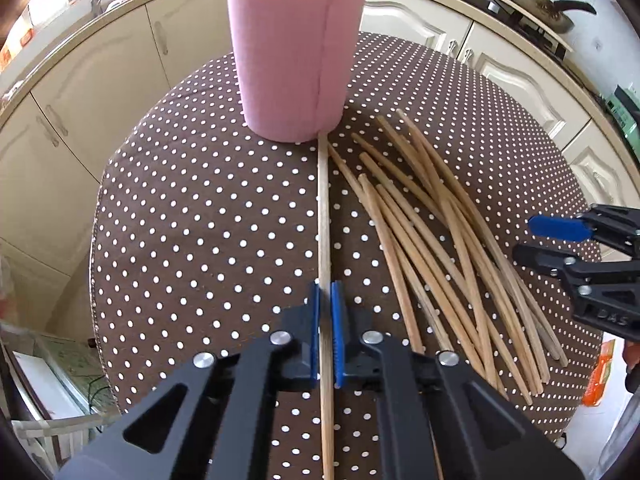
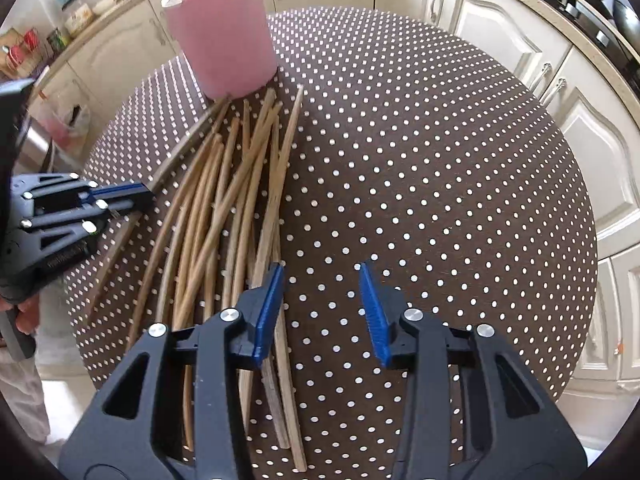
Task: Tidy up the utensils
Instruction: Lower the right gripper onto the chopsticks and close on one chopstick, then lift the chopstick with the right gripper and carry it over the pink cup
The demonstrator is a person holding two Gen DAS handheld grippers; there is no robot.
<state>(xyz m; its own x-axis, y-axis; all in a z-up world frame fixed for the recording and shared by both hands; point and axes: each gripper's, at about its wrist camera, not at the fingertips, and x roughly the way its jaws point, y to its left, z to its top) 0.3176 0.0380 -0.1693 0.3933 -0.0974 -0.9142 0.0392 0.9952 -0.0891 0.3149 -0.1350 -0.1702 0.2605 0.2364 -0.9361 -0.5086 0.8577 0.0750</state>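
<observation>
**One chopstick clamped, the rest still heaped by the pink holder**

The left gripper [image 1: 325,292] has its blue pads [image 1: 315,320] pressed together on a single wooden chopstick [image 1: 323,208]. That stick runs straight away from the gripper, its long axis aimed at the pink cylindrical holder [image 1: 296,60], and its far tip reaches the foot of the holder; whether it actually touches I cannot tell. The holder stands upright on the round table with the brown, white-dotted cloth [image 1: 200,220].

The loose chopsticks [image 2: 224,208] lie in a crossed heap on the cloth, on the near side of the holder. Most of them run lengthwise from the holder's base back toward the grippers, fanning and overlapping, a few slanting across the others.

The right gripper [image 2: 322,276] hangs over the cloth beside that heap with its jaws apart and nothing between them. Its left pad [image 2: 270,308] sits over the edge of the pile, while its right pad is above bare cloth.

Raised lettering shows on the side of the right gripper's black frame in the left camera; it looks like "DAS", though it is too small to be sure. Cream kitchen cabinets [image 1: 100,92] stand behind the holder.
</observation>
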